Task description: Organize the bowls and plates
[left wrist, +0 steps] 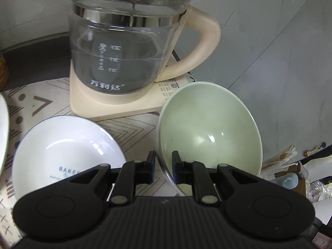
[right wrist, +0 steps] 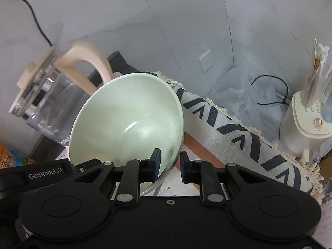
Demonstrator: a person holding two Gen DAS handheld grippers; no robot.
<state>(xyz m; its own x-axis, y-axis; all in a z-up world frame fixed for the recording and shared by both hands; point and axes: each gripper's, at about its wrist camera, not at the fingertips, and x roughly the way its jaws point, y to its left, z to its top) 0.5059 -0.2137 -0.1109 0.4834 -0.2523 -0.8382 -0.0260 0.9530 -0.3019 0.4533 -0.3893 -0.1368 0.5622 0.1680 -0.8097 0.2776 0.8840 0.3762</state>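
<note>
A pale green bowl [left wrist: 209, 132] is tilted steeply, its inside facing both cameras. In the left wrist view my left gripper [left wrist: 164, 165] is shut on its lower left rim, one finger inside and one outside. The same green bowl [right wrist: 126, 120] shows in the right wrist view, where my right gripper [right wrist: 170, 165] is shut on its lower right rim. A white bowl [left wrist: 62, 145] with blue lettering rests on the patterned mat [left wrist: 128, 126] to the left. The edge of another white dish [left wrist: 3, 132] shows at the far left.
A glass kettle [left wrist: 124, 47] with a cream handle stands on its cream base [left wrist: 116, 108] just behind the bowls, close to the tiled wall. The patterned mat's fringed edge [right wrist: 234, 124], a cream appliance [right wrist: 307, 120] and a black cable [right wrist: 269, 89] lie to the right.
</note>
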